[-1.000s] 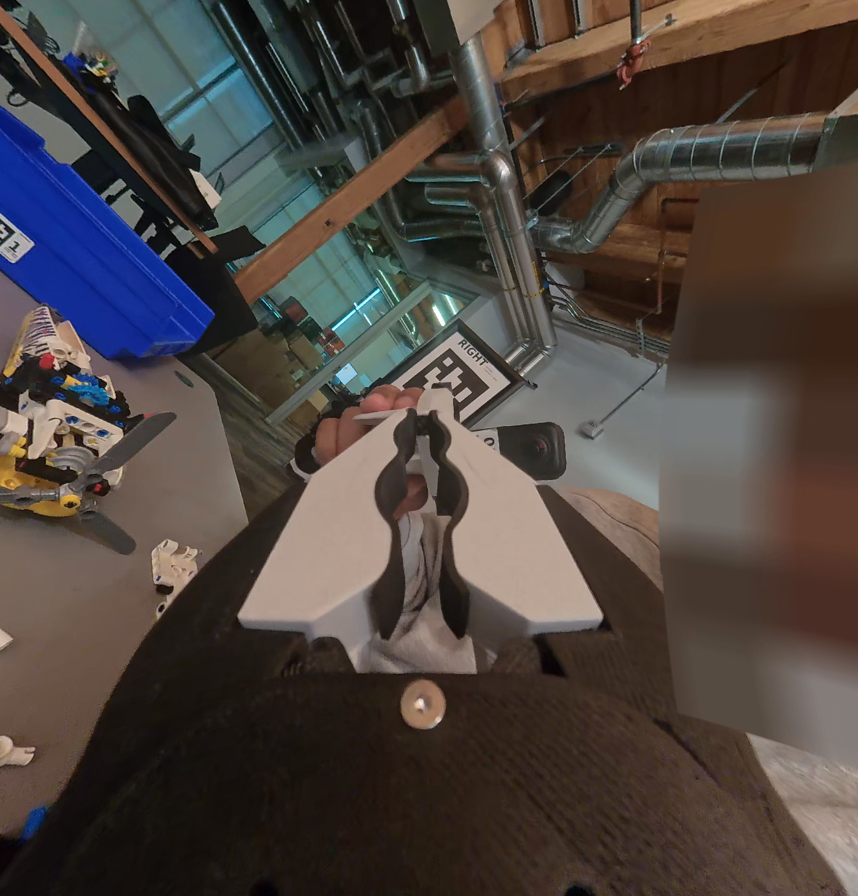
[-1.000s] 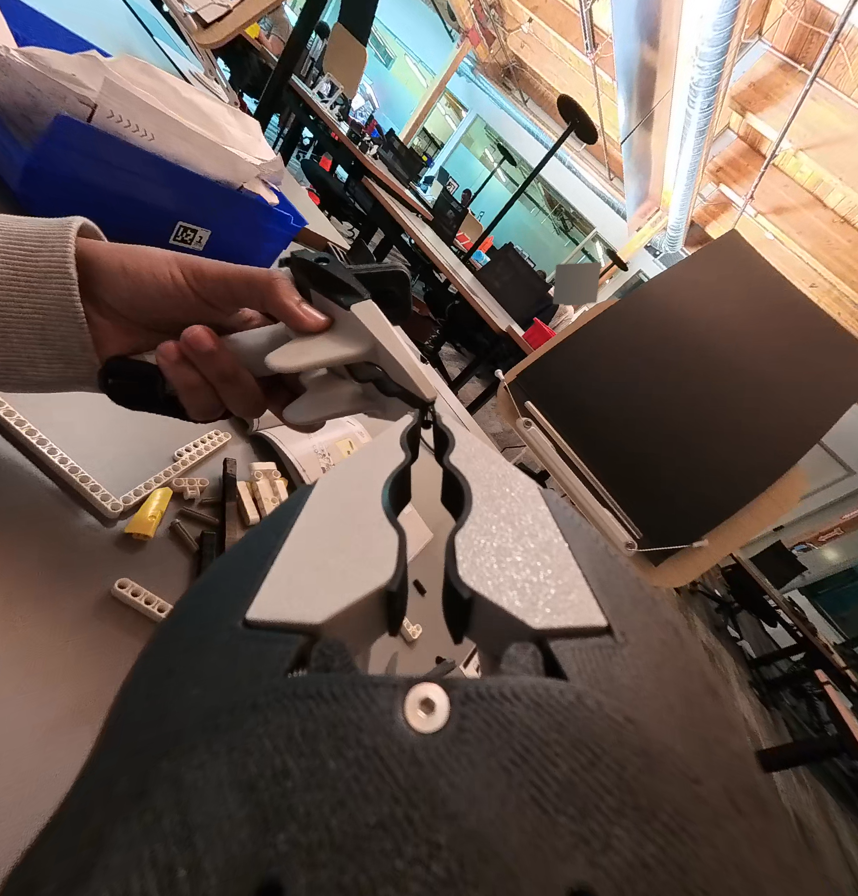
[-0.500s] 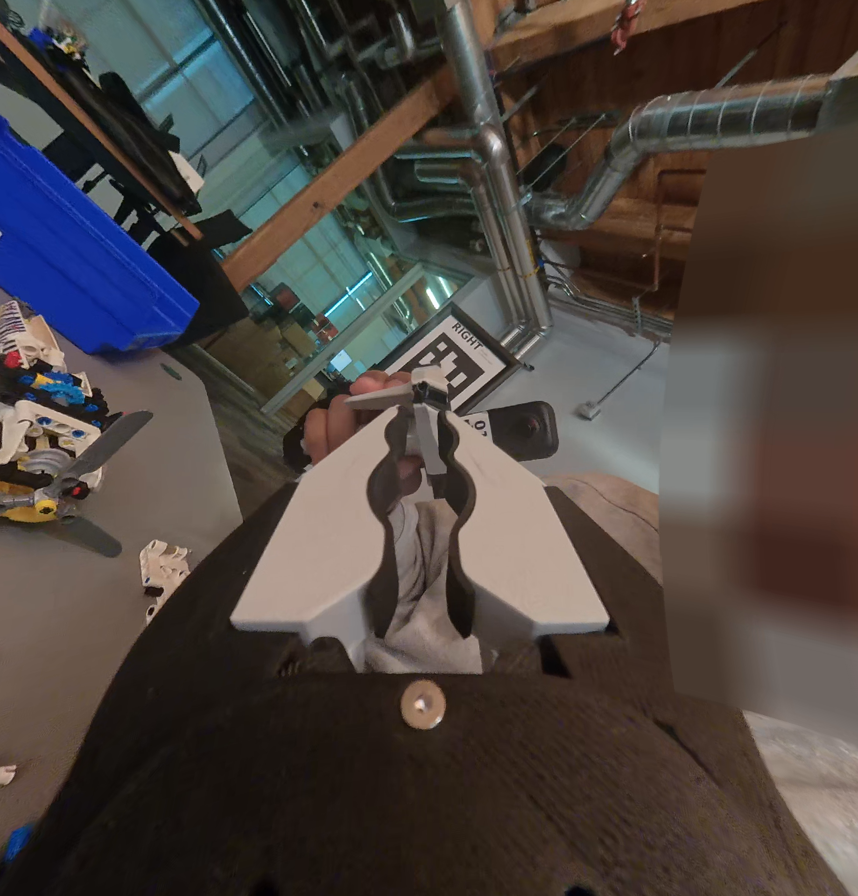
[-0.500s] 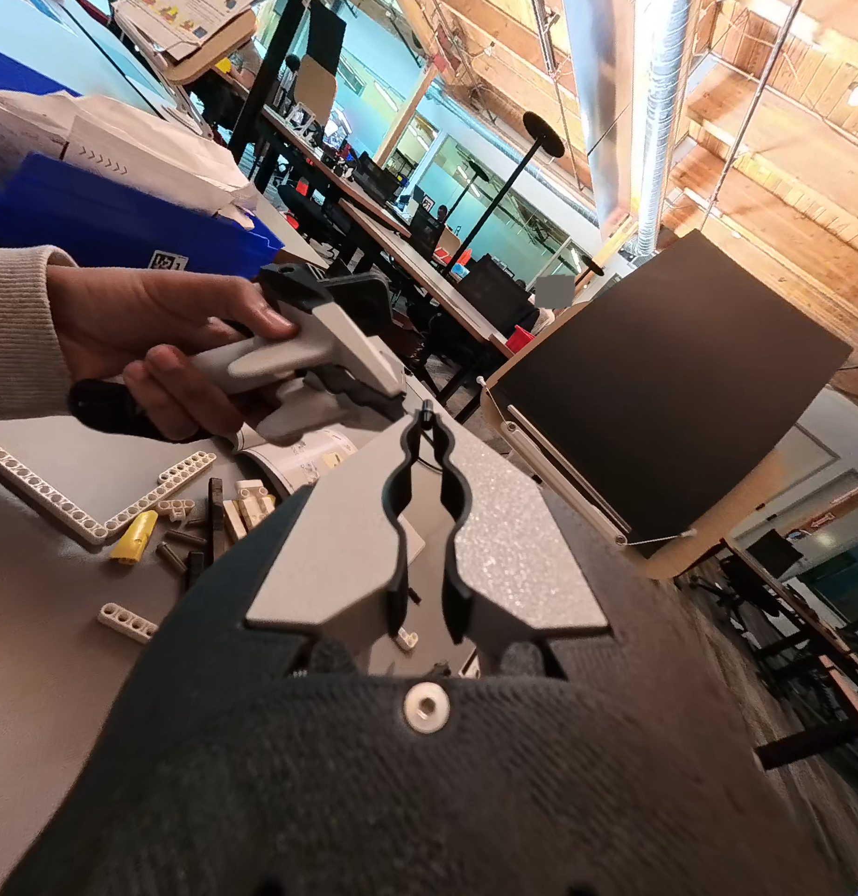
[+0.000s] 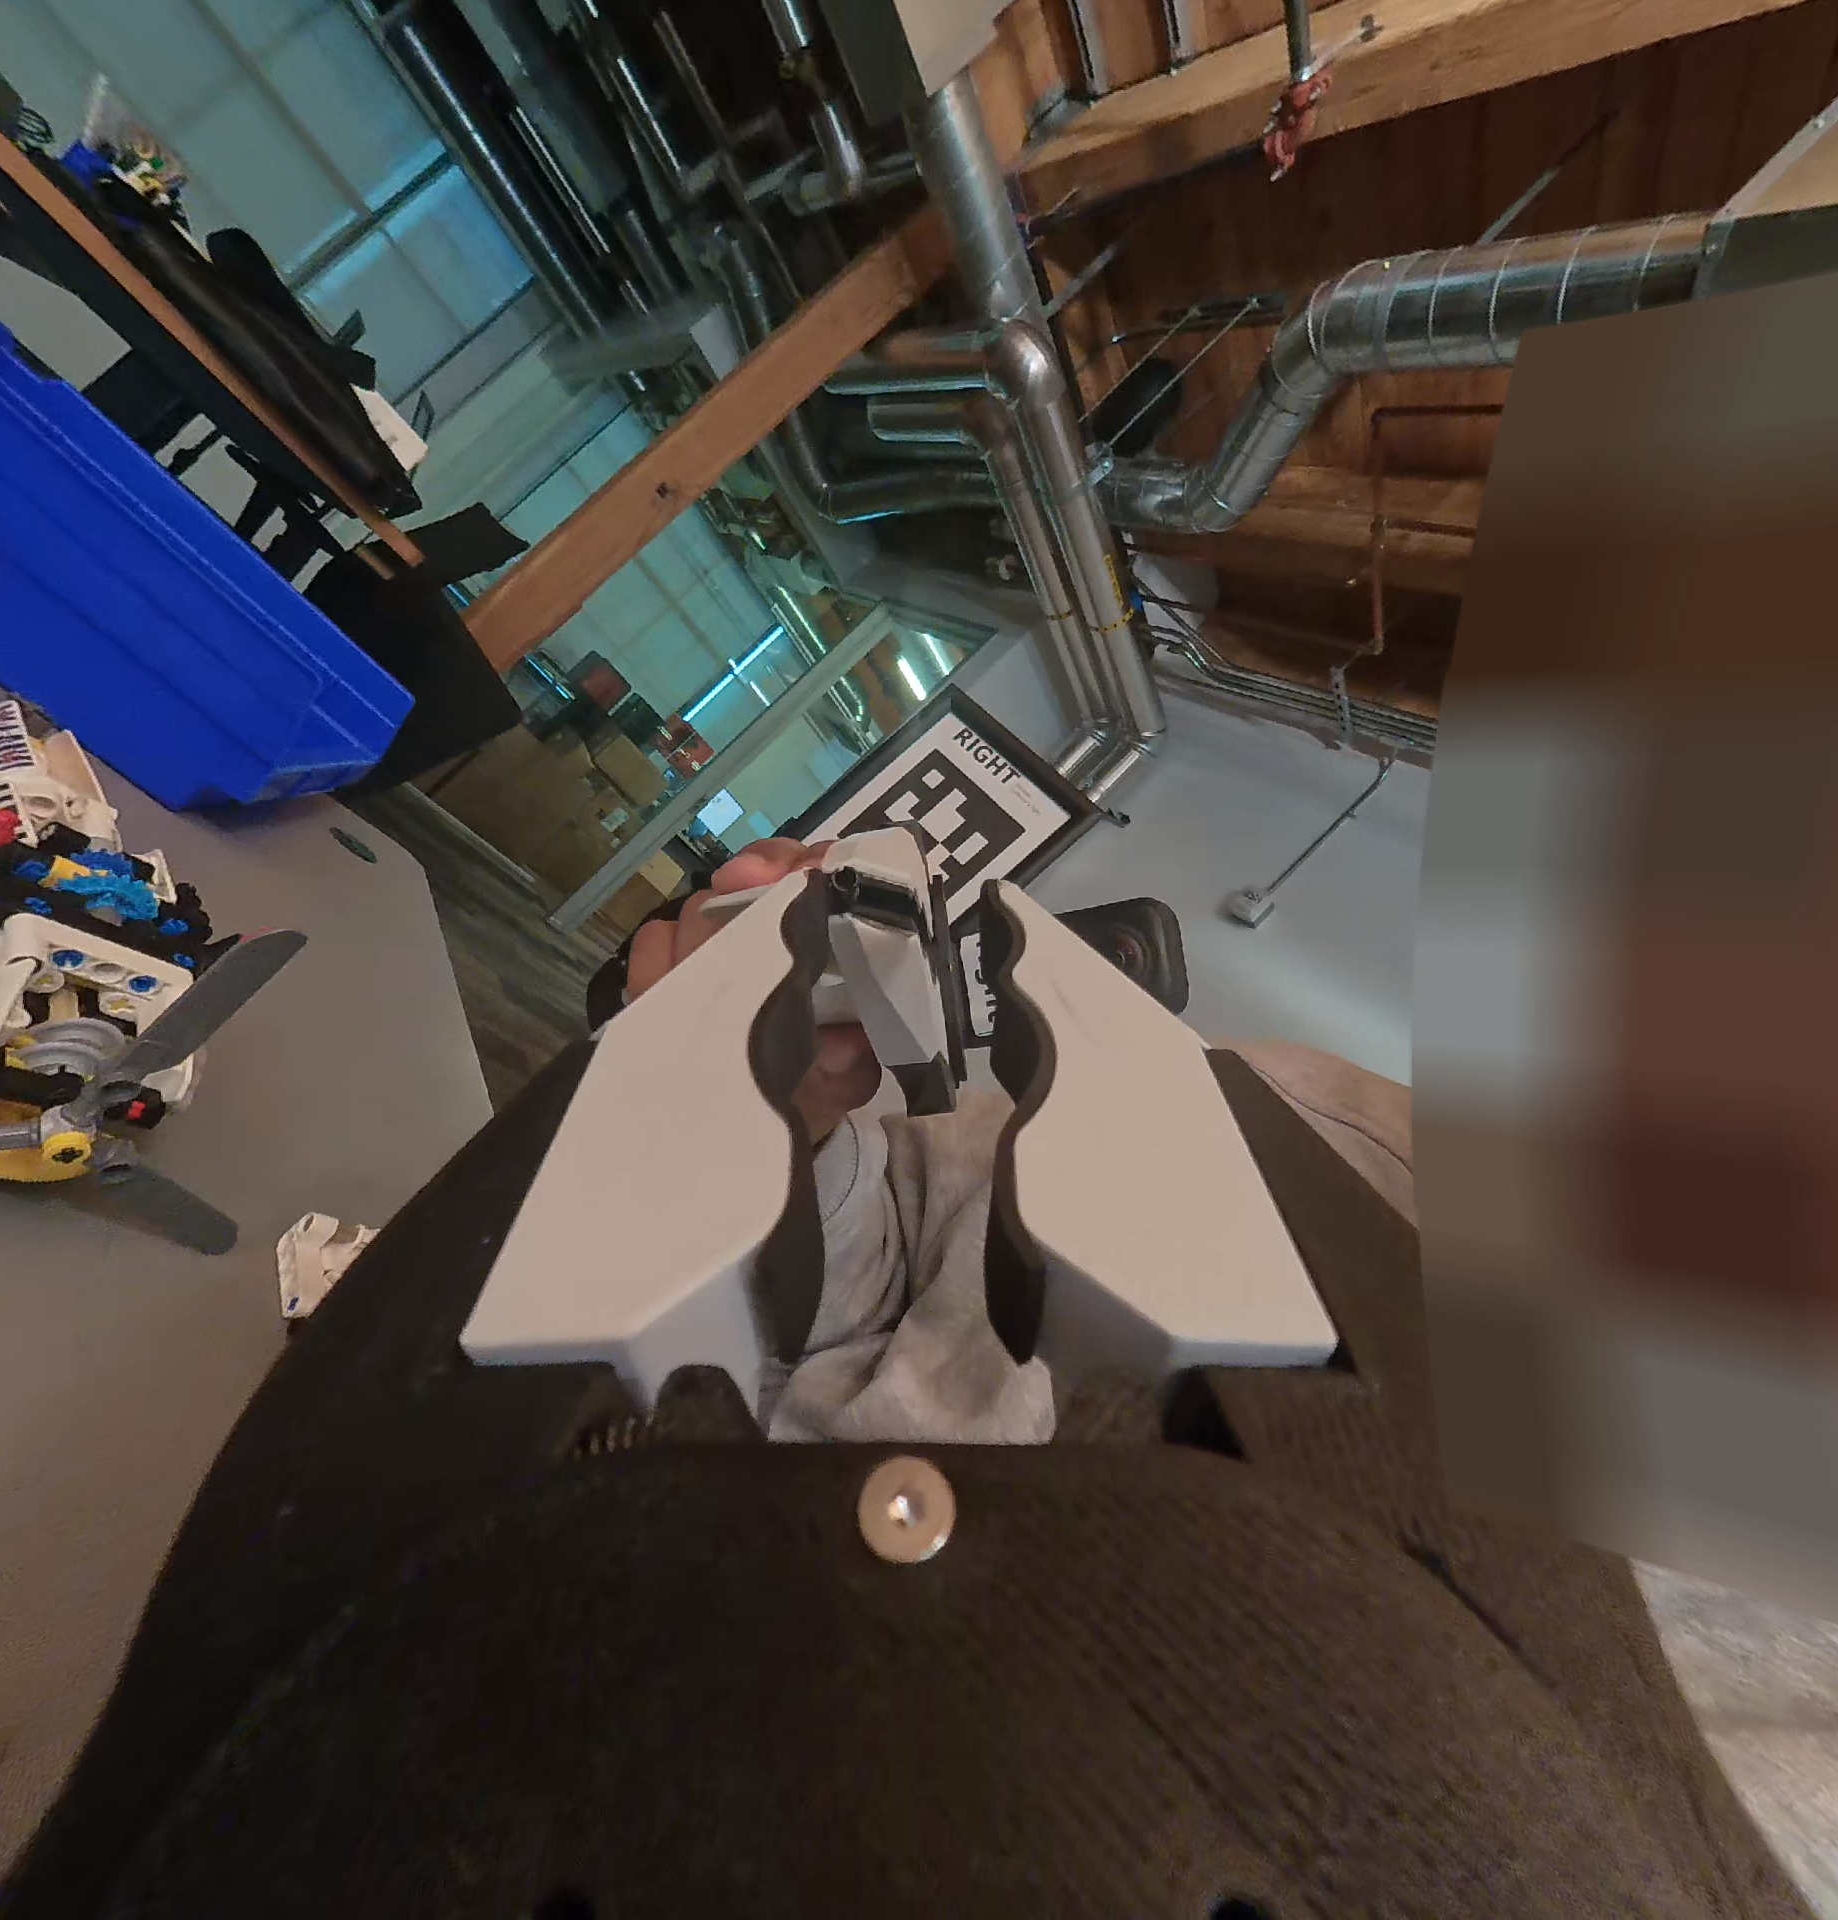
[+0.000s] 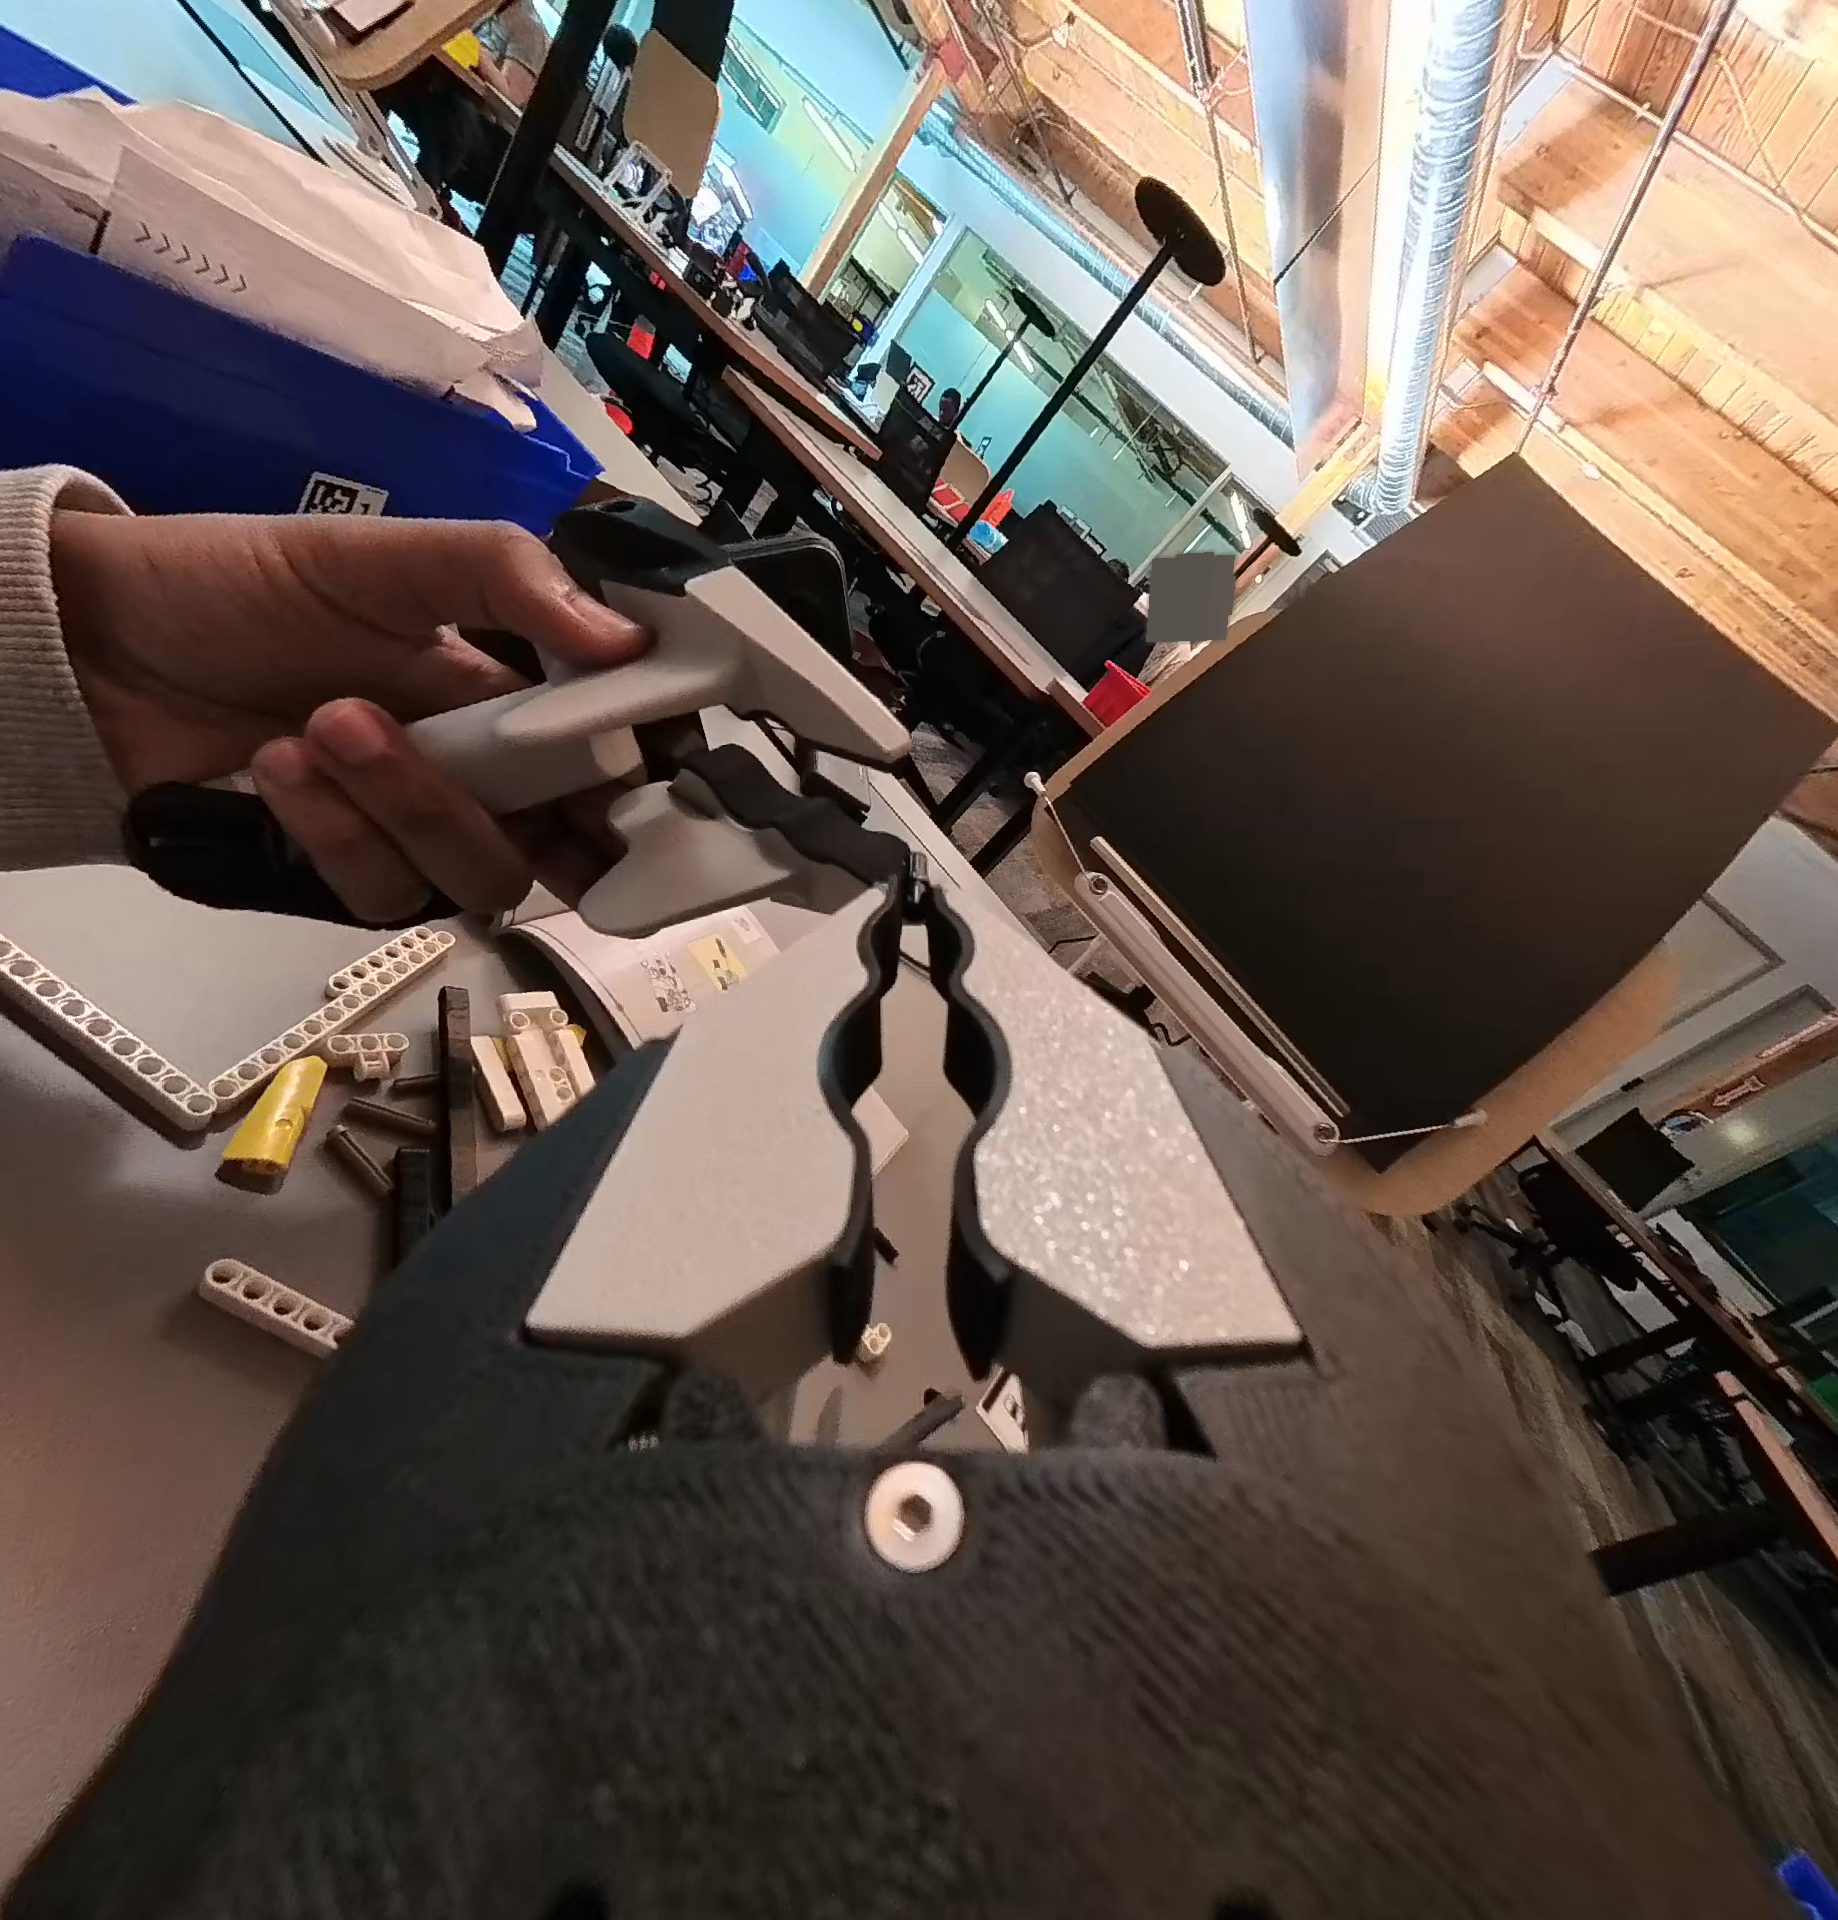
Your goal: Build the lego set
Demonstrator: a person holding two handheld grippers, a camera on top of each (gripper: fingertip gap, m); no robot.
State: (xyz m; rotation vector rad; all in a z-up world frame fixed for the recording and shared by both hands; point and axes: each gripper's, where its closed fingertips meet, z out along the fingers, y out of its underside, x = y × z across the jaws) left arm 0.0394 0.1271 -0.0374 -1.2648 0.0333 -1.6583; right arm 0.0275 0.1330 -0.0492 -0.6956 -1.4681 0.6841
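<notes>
My left gripper (image 5: pixel 899 899) is open, its jaws spread wide. The tip of my right gripper (image 5: pixel 884 935) sits between them, end on. In the right wrist view my right gripper (image 6: pixel 913 899) is shut on a small black pin (image 6: pixel 910 868) at its very tip. The left gripper (image 6: pixel 873 805) is right in front of it, held in a hand, its fingers apart around that tip. The partly built lego model (image 5: pixel 53 997) with a grey propeller stands on the grey table (image 5: pixel 354 1091) at the left.
Loose parts lie on the table: long white beams (image 6: pixel 115 1039), a yellow piece (image 6: pixel 271 1112), a short white beam (image 6: pixel 271 1294), black pins and an open booklet (image 6: pixel 666 966). A blue bin (image 6: pixel 219 405) stands behind. A black panel (image 6: pixel 1414 831) stands at the right. Less than 4 cm separates the two grippers' tips.
My left gripper has opened; a second ago its tips were closed against the right gripper's tip. The right gripper stays shut on the black pin and both have shifted slightly.
</notes>
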